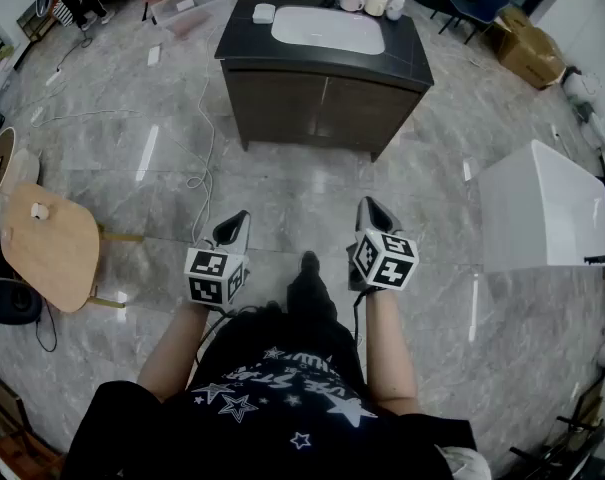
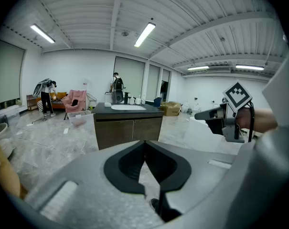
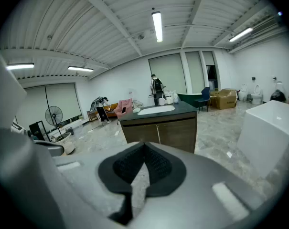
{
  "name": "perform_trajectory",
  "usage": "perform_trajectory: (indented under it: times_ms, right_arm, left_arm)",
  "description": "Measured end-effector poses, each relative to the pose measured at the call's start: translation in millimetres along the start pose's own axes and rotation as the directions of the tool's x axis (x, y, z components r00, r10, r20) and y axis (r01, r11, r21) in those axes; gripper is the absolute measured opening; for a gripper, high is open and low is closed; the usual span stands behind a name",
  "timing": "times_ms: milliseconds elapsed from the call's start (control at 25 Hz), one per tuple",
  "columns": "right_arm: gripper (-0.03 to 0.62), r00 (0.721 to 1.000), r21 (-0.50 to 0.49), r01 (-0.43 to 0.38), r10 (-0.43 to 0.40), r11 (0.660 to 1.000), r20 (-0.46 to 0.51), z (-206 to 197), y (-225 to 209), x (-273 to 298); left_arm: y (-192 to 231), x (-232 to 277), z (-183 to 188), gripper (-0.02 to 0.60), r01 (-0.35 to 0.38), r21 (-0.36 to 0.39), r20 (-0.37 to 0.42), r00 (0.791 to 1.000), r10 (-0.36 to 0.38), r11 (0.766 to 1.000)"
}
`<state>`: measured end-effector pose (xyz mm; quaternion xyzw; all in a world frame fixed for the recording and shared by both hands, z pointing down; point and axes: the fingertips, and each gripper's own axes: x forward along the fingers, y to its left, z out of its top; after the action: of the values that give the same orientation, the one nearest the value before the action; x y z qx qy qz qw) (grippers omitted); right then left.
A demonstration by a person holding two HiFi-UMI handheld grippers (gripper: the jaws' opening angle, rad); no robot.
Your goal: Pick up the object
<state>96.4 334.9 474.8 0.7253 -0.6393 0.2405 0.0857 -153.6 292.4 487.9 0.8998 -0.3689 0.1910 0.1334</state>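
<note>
A dark vanity cabinet [image 1: 322, 98] with a white sink [image 1: 328, 28] stands on the marble floor ahead of me. On its top lie a small white thing [image 1: 264, 12] and several white bottles and cups [image 1: 378, 3]. I hold both grippers at waist height, well short of the cabinet. My left gripper [image 1: 240, 217] is shut with nothing between its jaws. My right gripper [image 1: 368, 205] is shut and empty too. The cabinet [image 2: 129, 128] lies straight beyond the closed left gripper [image 2: 144, 142], and the same cabinet [image 3: 159, 128] lies beyond the right gripper [image 3: 144, 144].
A round wooden side table [image 1: 50, 244] stands at the left, a white tub-like box [image 1: 540, 208] at the right. A white cable [image 1: 206, 148] trails over the floor by the cabinet. A clear bin [image 1: 190, 6] and a cardboard box [image 1: 530, 50] sit farther back. A person [image 2: 117, 86] stands behind the cabinet.
</note>
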Motion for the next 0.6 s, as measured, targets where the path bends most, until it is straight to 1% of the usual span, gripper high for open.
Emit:
perform_trajectory:
  times_ms: [280, 400, 520, 600]
  right_arm:
    - [0.003, 1.0, -0.008, -0.002, 0.002, 1.0, 0.004, -5, 9, -13]
    - [0.003, 1.0, -0.006, -0.004, 0.004, 1.0, -0.009, -13, 16, -16]
    - [0.003, 0.999, -0.005, -0.005, 0.005, 1.0, -0.039, -26, 20, -17]
    - [0.003, 0.999, -0.004, -0.002, 0.001, 1.0, -0.046, -28, 21, -16]
  left_arm:
    - [4, -18, -1, 0.008, -0.012, -0.005, 0.019, 1.0, 0.012, 1.0]
    - [7, -24, -13, 0.008, -0.017, -0.017, 0.002, 1.0, 0.017, 1.0]
    - [10, -31, -29, 0.008, -0.027, -0.045, -0.027, 0.999, 0.026, 0.999]
    - [13, -35, -34, 0.008, -0.032, -0.059, -0.032, 0.999, 0.03, 0.998]
